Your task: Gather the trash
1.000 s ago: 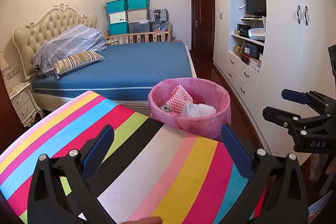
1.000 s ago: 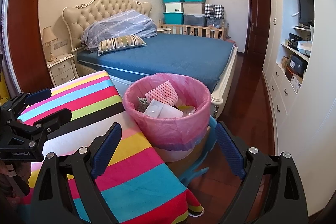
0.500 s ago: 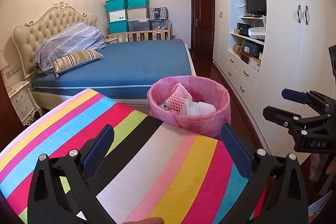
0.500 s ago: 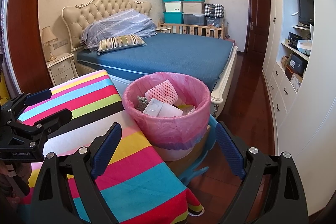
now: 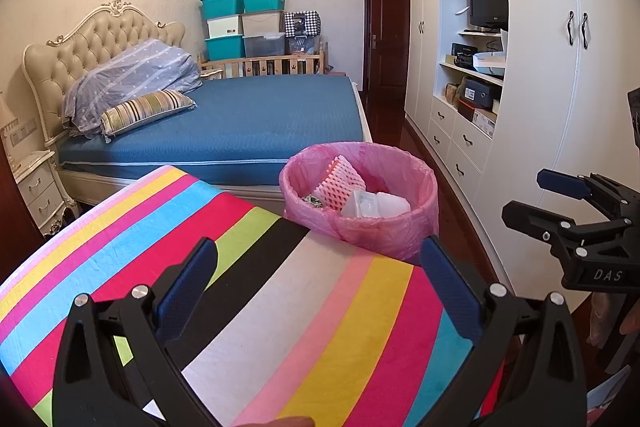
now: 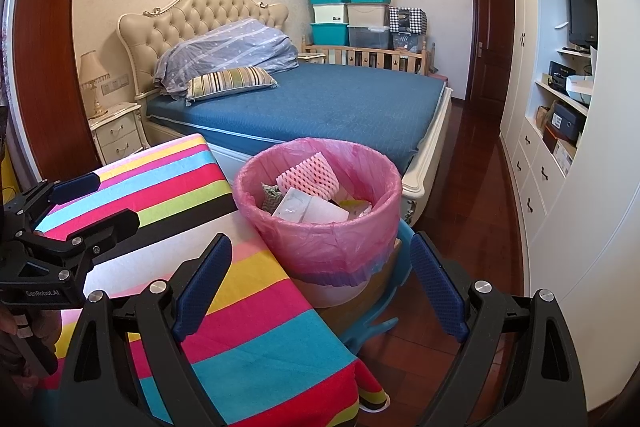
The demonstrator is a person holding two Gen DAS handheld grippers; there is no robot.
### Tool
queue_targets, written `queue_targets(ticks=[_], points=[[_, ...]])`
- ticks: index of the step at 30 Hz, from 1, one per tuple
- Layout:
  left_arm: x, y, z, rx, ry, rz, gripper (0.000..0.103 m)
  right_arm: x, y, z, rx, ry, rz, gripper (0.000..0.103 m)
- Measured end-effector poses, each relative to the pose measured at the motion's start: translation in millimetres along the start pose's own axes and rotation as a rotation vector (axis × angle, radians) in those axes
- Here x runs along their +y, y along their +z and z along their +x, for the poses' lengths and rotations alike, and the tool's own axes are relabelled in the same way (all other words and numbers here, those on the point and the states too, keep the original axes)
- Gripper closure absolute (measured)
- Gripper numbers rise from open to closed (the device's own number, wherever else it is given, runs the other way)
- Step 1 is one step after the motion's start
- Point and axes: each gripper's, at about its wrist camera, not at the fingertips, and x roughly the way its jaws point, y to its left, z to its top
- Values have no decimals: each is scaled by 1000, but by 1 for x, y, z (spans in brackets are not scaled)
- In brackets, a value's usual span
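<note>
A bin lined with a pink bag (image 5: 384,231) (image 6: 332,247) stands beside the striped table, holding a pink foam net (image 5: 339,183) (image 6: 310,175), white packaging (image 5: 376,205) (image 6: 312,213) and other scraps. My left gripper (image 5: 318,287) is open and empty above the striped tablecloth (image 5: 248,291), short of the bin. My right gripper (image 6: 320,287) is open and empty, level with the bin's near side. Each gripper shows in the other's view: the right one (image 5: 560,203) and the left one (image 6: 96,199), both with fingers apart.
A bed with a blue cover (image 5: 248,119) (image 6: 332,103) lies behind the bin. White wardrobes and shelves (image 5: 532,75) line the right wall. A blue stool (image 6: 384,307) sits under the bin. A nightstand (image 6: 116,131) stands left of the bed. Dark wood floor (image 6: 472,187) runs alongside.
The left wrist view has crept slightly toward the bin; the right gripper is nearly still. Both grippers stay open and empty.
</note>
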Motion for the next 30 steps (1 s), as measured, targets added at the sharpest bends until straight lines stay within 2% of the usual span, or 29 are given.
queue_targets(ticks=[30], points=[[-1, -6, 1, 6, -8, 8, 5, 1, -1, 0, 1, 2, 3, 18]])
